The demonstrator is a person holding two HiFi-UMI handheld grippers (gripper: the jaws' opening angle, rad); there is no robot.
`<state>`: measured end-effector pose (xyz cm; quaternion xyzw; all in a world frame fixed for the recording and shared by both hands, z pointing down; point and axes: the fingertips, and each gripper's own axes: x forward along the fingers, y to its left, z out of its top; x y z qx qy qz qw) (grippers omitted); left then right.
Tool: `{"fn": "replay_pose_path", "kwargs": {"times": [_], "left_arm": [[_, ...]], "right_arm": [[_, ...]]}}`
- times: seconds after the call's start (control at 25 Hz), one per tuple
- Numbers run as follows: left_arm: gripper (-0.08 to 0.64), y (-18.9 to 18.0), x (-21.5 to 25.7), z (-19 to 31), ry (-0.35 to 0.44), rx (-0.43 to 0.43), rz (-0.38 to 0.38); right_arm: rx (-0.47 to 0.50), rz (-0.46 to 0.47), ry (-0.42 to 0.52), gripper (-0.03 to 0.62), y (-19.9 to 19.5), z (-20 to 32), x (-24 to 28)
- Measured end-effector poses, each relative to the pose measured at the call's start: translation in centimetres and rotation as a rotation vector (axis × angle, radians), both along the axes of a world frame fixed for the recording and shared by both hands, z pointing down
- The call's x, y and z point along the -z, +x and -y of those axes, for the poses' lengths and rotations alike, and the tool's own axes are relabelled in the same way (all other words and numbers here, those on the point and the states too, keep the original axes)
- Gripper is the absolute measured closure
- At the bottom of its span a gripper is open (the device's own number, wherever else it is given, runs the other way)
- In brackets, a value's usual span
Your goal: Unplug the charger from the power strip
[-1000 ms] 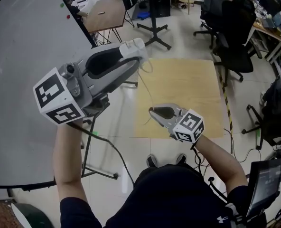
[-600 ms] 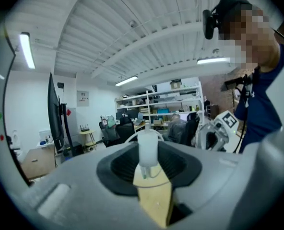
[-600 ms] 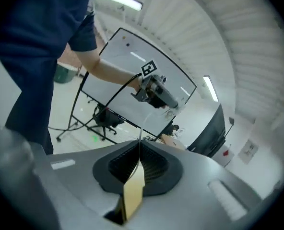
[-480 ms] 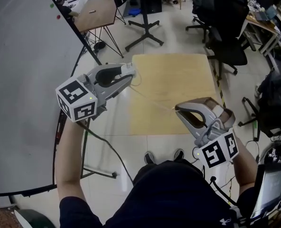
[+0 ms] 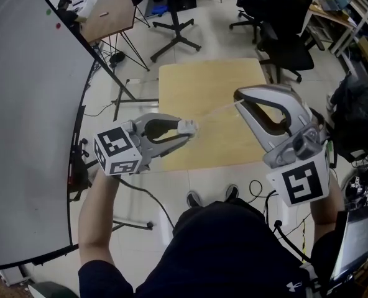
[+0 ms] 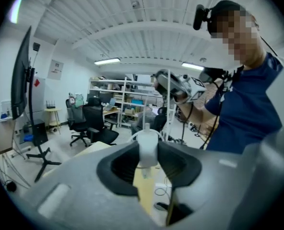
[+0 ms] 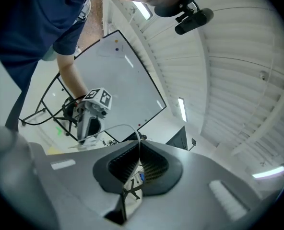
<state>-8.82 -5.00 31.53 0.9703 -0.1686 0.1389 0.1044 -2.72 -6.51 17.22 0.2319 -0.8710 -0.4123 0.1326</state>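
Charger (image 5: 188,126) free by then?
— Seemingly. At mid-left, the left claw (image 5: 181,131) had dropped from the upper left, pinching it in mid-air; no power strip showed.
— And its cable (image 5: 215,109)?
— It ran rightward to the right claw (image 5: 238,97), pressed together on it, which had climbed from lower centre. Charger sat between the left pads, well apart from the right.

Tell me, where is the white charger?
In the head view, the white charger sits between the left gripper's jaws, left of centre, over the tan board's near edge.
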Motion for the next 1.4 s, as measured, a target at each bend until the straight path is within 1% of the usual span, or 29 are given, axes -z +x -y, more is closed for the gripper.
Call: {"fn": "replay_pose_path", "kwargs": {"times": [0.08,0.12,0.16,0.24,0.28,0.32,0.36,0.4,0.48,0.56,0.64,0.76,0.84,0.92,0.96,1.04,1.08,1.16,1.24,1.32,1.4], "left_arm": [[0.436,1.7,-0.1,-1.6,-0.012,-0.059,-0.027],[0.436,2.6,0.1,-2.5,-0.017,-0.084,-0.042],[0.437,3.4,0.6,-3.4,-0.022,-0.106,-0.060],[0.436,4.6,1.9,-4.9,-0.023,-0.152,-0.113],[0.436,5.0,2.6,-5.5,-0.021,-0.174,-0.145],[0.436,5.3,3.2,-6.1,-0.020,-0.194,-0.173],[0.436,5.7,3.6,-6.5,-0.020,-0.209,-0.195],[0.436,5.9,3.9,-6.9,-0.021,-0.221,-0.209],[0.436,6.4,4.1,-7.4,-0.024,-0.238,-0.220],[0.436,6.6,4.2,-7.6,-0.026,-0.249,-0.239],[0.436,6.4,5.1,-7.6,-0.014,-0.249,-0.285],[0.436,5.5,7.6,-7.2,0.044,-0.217,-0.389],[0.436,4.6,9.7,-6.5,0.094,-0.173,-0.471],[0.436,3.2,11.4,-5.4,0.143,-0.108,-0.533],[0.436,2.4,12.0,-4.6,0.164,-0.068,-0.552],[0.437,0.8,12.6,-3.0,0.190,0.022,-0.577],[0.437,0.0,12.7,-2.2,0.194,0.067,-0.585],[0.437,-1.1,12.6,-0.9,0.189,0.144,-0.595],[0.437,-1.7,12.6,-0.2,0.182,0.182,-0.591],[0.437,-1.6,12.9,-0.2,0.181,0.179,-0.584],[0.437,-1.2,13.6,-0.5,0.196,0.167,-0.573]], "right_arm": [[0.017,0.033,-0.015,0.578,-0.3,1.0,0.3],[0.026,0.054,-0.047,0.578,-0.3,1.6,0.2],[0.028,0.078,-0.106,0.578,-0.3,2.4,-0.3],[0.001,0.117,-0.303,0.578,-0.1,4.4,-2.6],[-0.002,0.119,-0.394,0.578,-0.4,5.2,-3.9],[0.014,0.110,-0.452,0.578,-0.9,5.6,-5.0],[0.040,0.096,-0.482,0.578,-1.5,5.8,-5.9],[0.068,0.086,-0.493,0.578,-2.0,5.6,-6.6],[0.104,0.083,-0.494,0.578,-2.8,4.9,-7.3],[0.108,0.098,-0.509,0.578,-3.2,4.6,-7.8],[0.101,0.095,-0.540,0.578,-3.8,4.9,-8.9],[0.107,0.064,-0.605,0.579,-4.3,4.5,-11.3],[0.122,0.038,-0.649,0.580,-4.4,3.5,-13.0],[0.146,0.001,-0.675,0.578,-4.8,2.0,-14.5],[0.163,-0.015,-0.685,0.578,-5.1,1.2,-15.0],[0.202,-0.023,-0.714,0.579,-5.9,-0.4,-15.4],[0.226,-0.013,-0.739,0.578,-6.2,-1.2,-15.3],[0.311,0.044,-0.820,0.578,-6.6,-2.6,-15.0],[0.451,0.158,-0.962,0.578,-6.9,-4.0,-14.1],[0.601,0.299,-1.136,0.577,-6.9,-5.0,-12.7],[0.731,0.409,-1.278,0.568,-6.6,-5.7,-11.6]]}}
